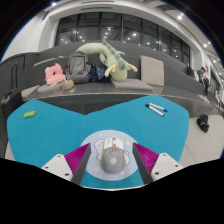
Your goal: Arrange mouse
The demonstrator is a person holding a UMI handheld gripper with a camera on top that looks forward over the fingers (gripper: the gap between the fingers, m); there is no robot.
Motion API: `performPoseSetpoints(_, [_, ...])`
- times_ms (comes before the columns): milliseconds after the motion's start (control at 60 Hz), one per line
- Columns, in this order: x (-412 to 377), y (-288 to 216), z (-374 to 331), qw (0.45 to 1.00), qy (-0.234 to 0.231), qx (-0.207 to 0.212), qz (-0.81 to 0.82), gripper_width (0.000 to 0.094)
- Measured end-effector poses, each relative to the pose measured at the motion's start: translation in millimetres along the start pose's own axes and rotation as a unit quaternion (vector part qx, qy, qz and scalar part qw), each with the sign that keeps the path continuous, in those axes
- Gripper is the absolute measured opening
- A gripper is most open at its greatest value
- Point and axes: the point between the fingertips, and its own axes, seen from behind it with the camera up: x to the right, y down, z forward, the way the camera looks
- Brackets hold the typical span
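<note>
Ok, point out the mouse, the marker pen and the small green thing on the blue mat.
mouse (111, 156), gripper view, top shell
marker pen (157, 108), gripper view, mid-barrel
small green thing (29, 114), gripper view, its centre

Single gripper-mounted camera looking forward along fingers (150, 160), sitting low and close over teal desk mat (60, 135), facing cluttered table (110, 90) beyond

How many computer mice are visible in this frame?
1. The grey mouse sits on the teal mat, between the fingers of the gripper, whose pads look close to its sides. Others may be hidden among the clutter on the far desk.
</note>
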Motion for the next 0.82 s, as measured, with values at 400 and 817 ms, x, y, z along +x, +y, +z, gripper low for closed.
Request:
performPoseSetpoints(400, [-37, 45, -209, 0.999, -0.037, -0.017, 0.004, 0.0847])
performPoseSetpoints(817, [-37, 72, -229, 0.999, -0.040, -0.023, -0.029, 0.0848])
